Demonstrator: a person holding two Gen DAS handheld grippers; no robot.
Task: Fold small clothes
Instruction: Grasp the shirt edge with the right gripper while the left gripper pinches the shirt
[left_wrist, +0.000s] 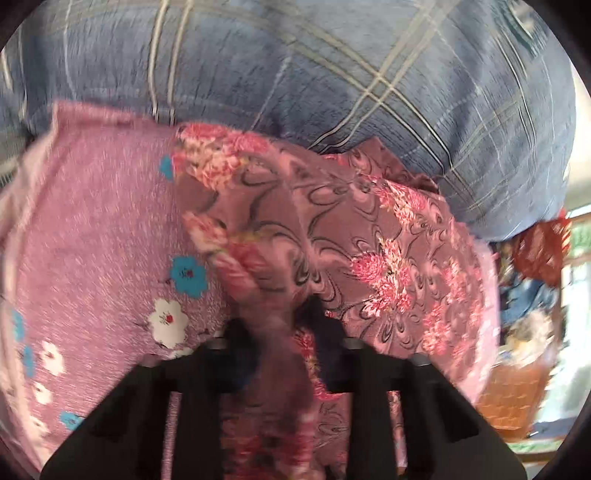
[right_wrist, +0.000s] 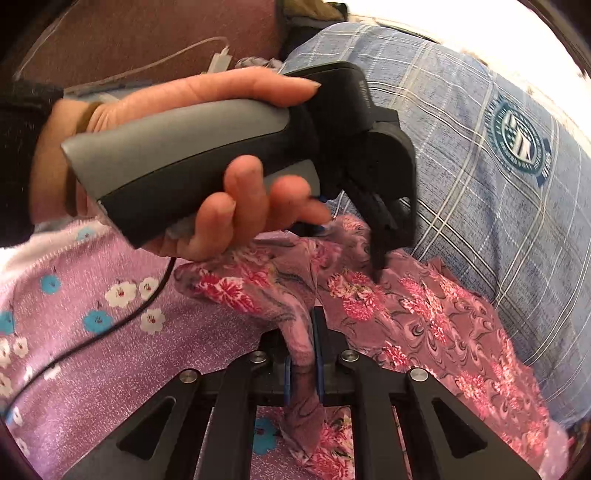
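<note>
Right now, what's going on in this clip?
A person holds tongs in each hand and is working on a small rose-print cloth lying on a lilac flowered sheet, with a blue plaid cushion behind. The right tongs are shut on a bunched fold of the cloth. The left tongs, gripped in the left hand, pinch the cloth further back. Both ends are gripped; the cloth is still rumpled, not yet folded.

Work surface: pink bedsheet (left_wrist: 99, 221) printed with blue and white flowers. Behind it lies a blue plaid pillow (left_wrist: 332, 74). At right, bright daylight enters through a window (left_wrist: 576, 266) beside blurred, cluttered items.
</note>
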